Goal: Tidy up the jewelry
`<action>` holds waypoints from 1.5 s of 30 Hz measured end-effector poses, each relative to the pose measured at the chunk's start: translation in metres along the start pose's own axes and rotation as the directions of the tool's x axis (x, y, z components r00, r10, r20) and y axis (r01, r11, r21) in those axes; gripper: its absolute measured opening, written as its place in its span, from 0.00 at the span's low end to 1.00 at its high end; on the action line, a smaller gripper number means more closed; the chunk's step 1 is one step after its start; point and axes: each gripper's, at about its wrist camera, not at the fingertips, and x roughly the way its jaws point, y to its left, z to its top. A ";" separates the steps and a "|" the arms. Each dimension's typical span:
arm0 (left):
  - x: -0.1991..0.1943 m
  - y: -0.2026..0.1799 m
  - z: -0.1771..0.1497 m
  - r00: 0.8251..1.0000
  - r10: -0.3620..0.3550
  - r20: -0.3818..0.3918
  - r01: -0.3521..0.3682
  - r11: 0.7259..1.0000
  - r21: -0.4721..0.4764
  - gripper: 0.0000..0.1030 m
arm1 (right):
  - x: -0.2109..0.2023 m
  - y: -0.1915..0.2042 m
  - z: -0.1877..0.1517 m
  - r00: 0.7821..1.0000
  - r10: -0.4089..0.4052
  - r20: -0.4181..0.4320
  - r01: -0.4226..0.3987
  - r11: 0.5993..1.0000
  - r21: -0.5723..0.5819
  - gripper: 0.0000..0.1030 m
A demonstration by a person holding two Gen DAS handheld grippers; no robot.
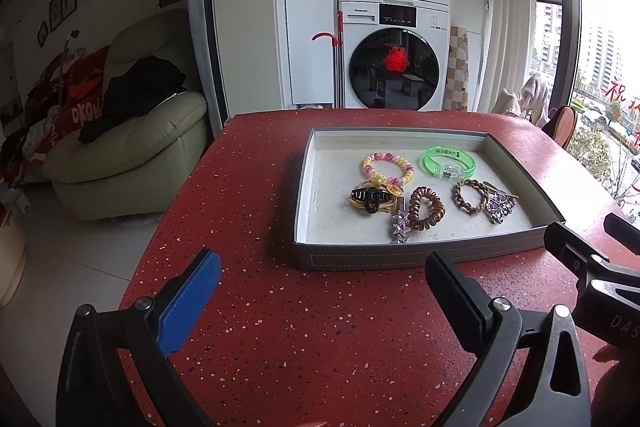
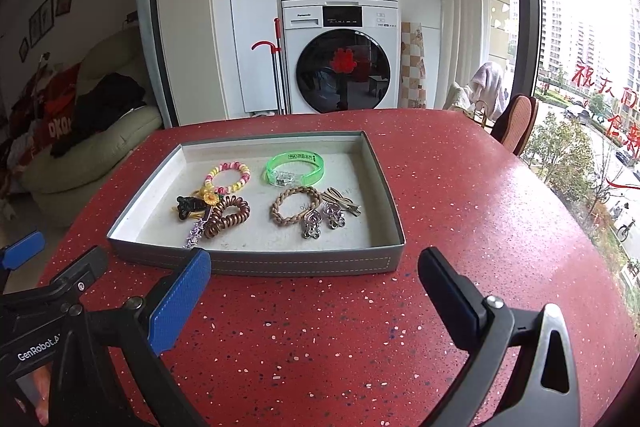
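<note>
Here, the left gripper [image 1: 320, 291] hangs wide open and empty over the red speckled table [image 1: 260, 327]; the grey tray [image 2: 280, 263] holds bracelets, hair ties and clips; the right gripper [image 2: 316, 287] likewise gapes empty.

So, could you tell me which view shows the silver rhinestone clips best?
The right wrist view: both silver rhinestone clips lie apart and unobstructed beside the braided bracelet. The left wrist view shows them bunched together, farther off to the side.
</note>
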 end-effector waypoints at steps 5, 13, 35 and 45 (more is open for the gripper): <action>0.000 0.000 0.000 1.000 0.000 0.003 0.000 1.000 0.001 1.00 | 0.000 0.000 0.001 1.000 0.001 0.001 -0.001 1.000 0.002 1.00; 0.001 -0.001 0.001 1.000 -0.002 -0.002 0.002 1.000 0.007 1.00 | 0.000 0.000 0.001 1.000 0.002 0.000 -0.002 1.000 0.001 1.00; 0.001 -0.001 0.002 1.000 -0.005 -0.006 0.005 1.000 0.009 1.00 | 0.001 0.000 0.004 1.000 0.002 0.005 -0.002 1.000 -0.005 1.00; -0.001 -0.001 0.003 1.000 -0.008 -0.003 0.008 1.000 0.007 1.00 | 0.001 0.000 0.006 1.000 0.004 0.004 -0.004 1.000 -0.004 1.00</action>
